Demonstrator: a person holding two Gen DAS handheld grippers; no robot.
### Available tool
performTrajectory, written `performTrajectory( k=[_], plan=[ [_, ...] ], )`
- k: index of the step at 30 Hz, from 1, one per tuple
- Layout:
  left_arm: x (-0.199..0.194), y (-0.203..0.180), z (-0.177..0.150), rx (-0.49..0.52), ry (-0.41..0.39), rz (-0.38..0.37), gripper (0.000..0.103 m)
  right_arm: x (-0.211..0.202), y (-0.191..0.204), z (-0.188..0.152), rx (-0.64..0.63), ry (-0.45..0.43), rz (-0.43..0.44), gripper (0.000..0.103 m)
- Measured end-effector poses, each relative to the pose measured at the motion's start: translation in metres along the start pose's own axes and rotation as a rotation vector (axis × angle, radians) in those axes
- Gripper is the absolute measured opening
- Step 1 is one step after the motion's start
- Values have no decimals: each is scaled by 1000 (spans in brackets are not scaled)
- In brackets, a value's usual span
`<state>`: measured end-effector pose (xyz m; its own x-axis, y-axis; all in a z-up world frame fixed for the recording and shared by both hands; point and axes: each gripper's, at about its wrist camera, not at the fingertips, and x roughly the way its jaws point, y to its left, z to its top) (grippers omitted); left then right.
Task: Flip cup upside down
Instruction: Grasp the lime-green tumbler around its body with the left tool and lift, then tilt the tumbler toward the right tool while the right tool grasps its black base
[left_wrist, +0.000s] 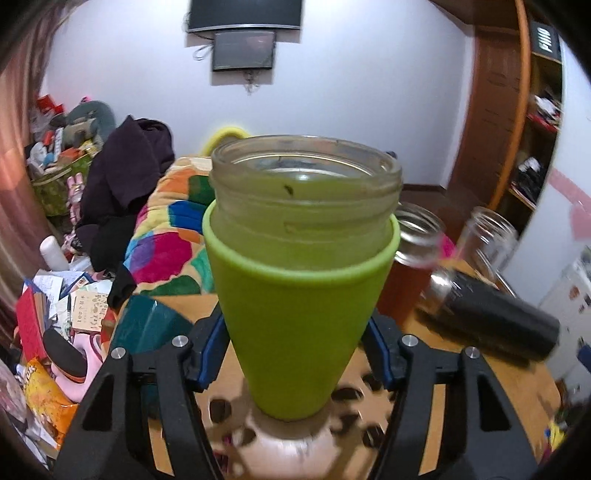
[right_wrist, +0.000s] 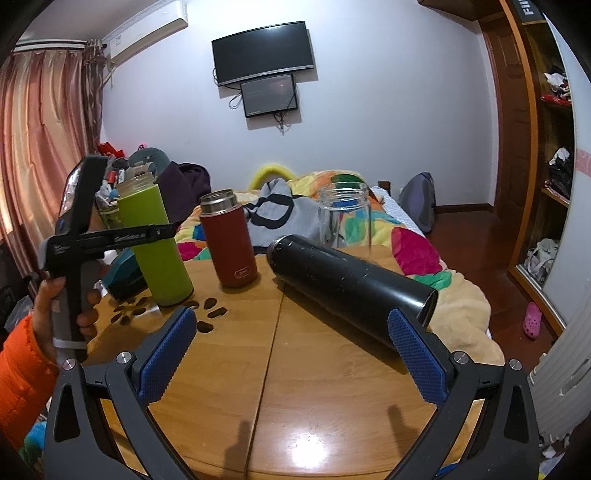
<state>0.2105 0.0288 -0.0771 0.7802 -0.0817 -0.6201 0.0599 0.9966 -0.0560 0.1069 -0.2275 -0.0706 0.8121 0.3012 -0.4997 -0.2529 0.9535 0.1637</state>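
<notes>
Your left gripper (left_wrist: 295, 350) is clamped on the green cup (left_wrist: 301, 295), its blue pads (left_wrist: 210, 354) pressing the sleeve from both sides about halfway up. That cup stands mouth up, leaning slightly, with its base on the wooden table (right_wrist: 314, 406) near the left edge, on a patch of dark oval marks (right_wrist: 207, 314). From the right wrist view you can see your left hand (right_wrist: 55, 317) wrapped around the gripper handle just beside the table's left edge. Your right gripper (right_wrist: 291, 354) hovers over the near part of the table with its fingers spread wide and nothing between them. Just ahead of it a black flask (right_wrist: 351, 284) lies on its side toward the right edge. A red flask (right_wrist: 231, 240) stands upright near the far edge, right of the green cup, and a clear glass jar (right_wrist: 345, 214) stands at the far right.
</notes>
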Motion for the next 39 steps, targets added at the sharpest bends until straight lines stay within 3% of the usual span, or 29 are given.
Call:
performTrajectory(
  k=[7,14,19,24,31,39],
  plan=[
    [-46,-31,-28,128,26,-125,64,-5,12,-15,-42,2,110,103],
    [-73,-59,-46,178,69,-272,64,2,43,-43,-143,58,276,103],
    [-87,-73,-55,199,79,-347,64,9,59,-53,-187,67,321,103],
    [-92,-71,-55,179,95,-418,64,17,63,-54,-192,65,359,102],
    [-91,-66,-54,86,131,-525,64,33,68,-56,-198,124,396,69],
    [-80,-45,-54,-35,149,-592,64,27,72,-56,-225,112,360,68]
  ],
)
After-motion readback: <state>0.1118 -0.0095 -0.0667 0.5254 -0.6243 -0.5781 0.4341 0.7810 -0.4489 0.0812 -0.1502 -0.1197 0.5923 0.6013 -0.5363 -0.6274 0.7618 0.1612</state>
